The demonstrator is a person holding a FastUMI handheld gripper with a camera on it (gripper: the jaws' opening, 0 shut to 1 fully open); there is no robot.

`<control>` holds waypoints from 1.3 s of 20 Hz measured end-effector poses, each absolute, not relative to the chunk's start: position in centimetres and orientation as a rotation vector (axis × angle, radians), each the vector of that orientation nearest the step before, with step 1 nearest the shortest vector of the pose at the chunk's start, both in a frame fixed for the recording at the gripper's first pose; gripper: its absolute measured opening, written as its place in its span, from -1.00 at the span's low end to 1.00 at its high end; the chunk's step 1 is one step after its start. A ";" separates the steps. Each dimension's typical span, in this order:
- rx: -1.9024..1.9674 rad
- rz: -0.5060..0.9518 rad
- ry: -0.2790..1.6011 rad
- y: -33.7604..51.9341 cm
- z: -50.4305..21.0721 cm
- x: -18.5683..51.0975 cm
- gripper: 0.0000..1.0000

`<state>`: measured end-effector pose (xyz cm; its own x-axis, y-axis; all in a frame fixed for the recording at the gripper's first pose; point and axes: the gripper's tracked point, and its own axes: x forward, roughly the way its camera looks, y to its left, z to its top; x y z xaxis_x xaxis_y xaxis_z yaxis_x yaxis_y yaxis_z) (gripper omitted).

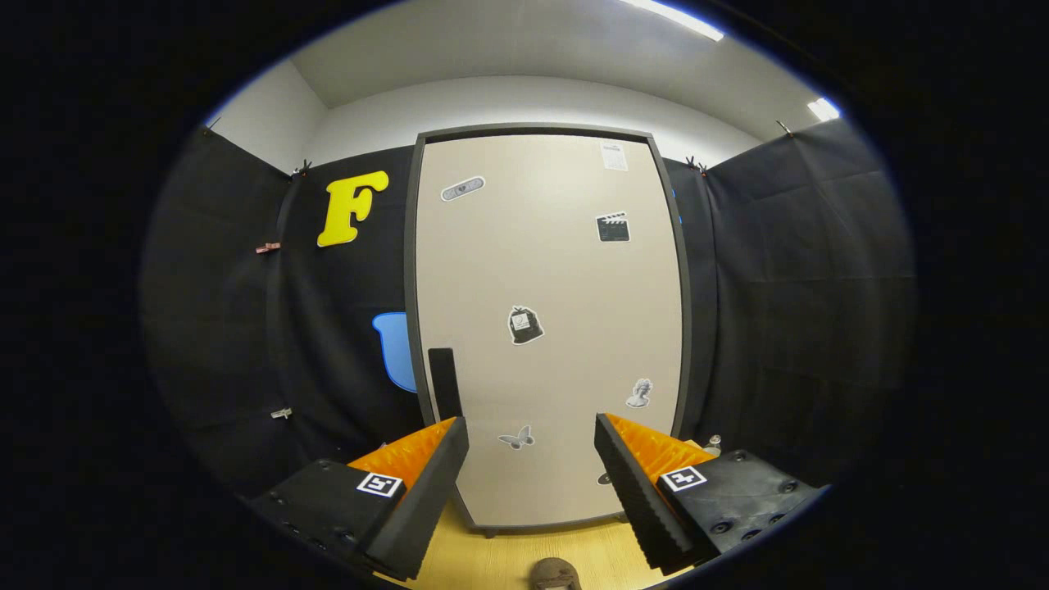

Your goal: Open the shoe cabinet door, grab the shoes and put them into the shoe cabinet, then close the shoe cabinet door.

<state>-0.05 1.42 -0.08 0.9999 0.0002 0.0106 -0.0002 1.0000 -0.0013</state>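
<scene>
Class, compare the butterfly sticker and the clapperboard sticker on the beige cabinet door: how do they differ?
The pale grey butterfly sticker sits low on the closed beige cabinet door, just beyond the open gripper; the black clapperboard sticker sits high, towards the door's right edge. The butterfly is winged in outline, the clapperboard squarish. Both lie flat on the door.

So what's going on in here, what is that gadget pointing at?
A person is holding a two-finger gripper, its fingers spread open with nothing between them, aimed at a tall beige shoe cabinet door dotted with small stickers. The door is shut. Its dark vertical handle sits near the door's edge, just beyond one finger. A brownish shoe lies on the light wooden floor below, between the fingers. Nothing has been grabbed yet.
</scene>
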 end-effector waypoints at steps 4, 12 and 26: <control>0.004 0.008 0.002 2.9 -0.6 1.0 0.96; 0.010 0.029 0.016 6.7 -1.9 4.6 0.96; 0.030 0.026 0.050 9.7 -4.8 13.5 0.96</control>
